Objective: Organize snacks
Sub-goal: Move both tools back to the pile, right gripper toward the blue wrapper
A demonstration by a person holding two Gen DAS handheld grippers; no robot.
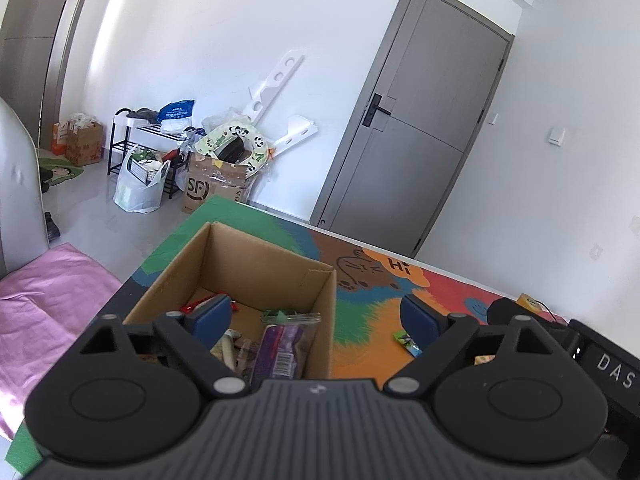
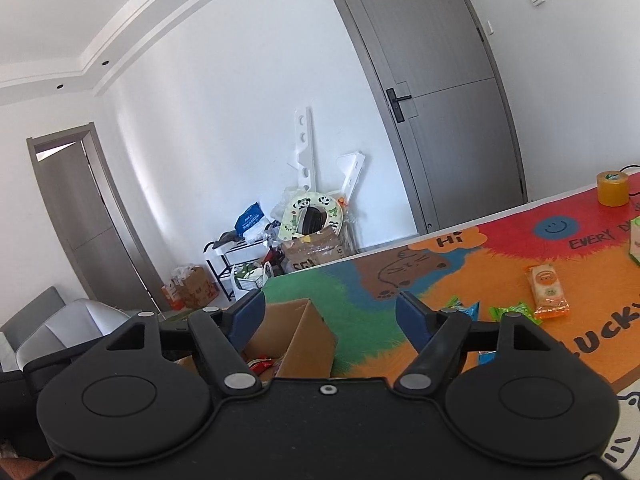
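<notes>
1. Left wrist view is showing your left gripper (image 1: pixel 316 316) hanging spread wide and empty over the near right corner of the cardboard box (image 1: pixel 224 264); nothing is sitting between its pads.
2. Your right gripper (image 2: pixel 330 312) is also standing apart and carrying nothing, just right of the box.
3. Snacks are already lying inside: a purple packet (image 1: pixel 280 346) and a red wrapper (image 1: pixel 196 304).
4. You are likely heading for the next pickup. Loose snacks are waiting on the mat (image 2: pixel 460 280) to the right: an orange biscuit pack (image 2: pixel 546 290) and green sachets (image 2: pixel 516 312).
5. Keep jaws wide, come down flat, and pinch across the pack's short side.
6. Watch the box's right wall when returning; lift clear over it.
7. Tape roll (image 2: pixel 612 188) is sitting far right, out of your path.
</notes>
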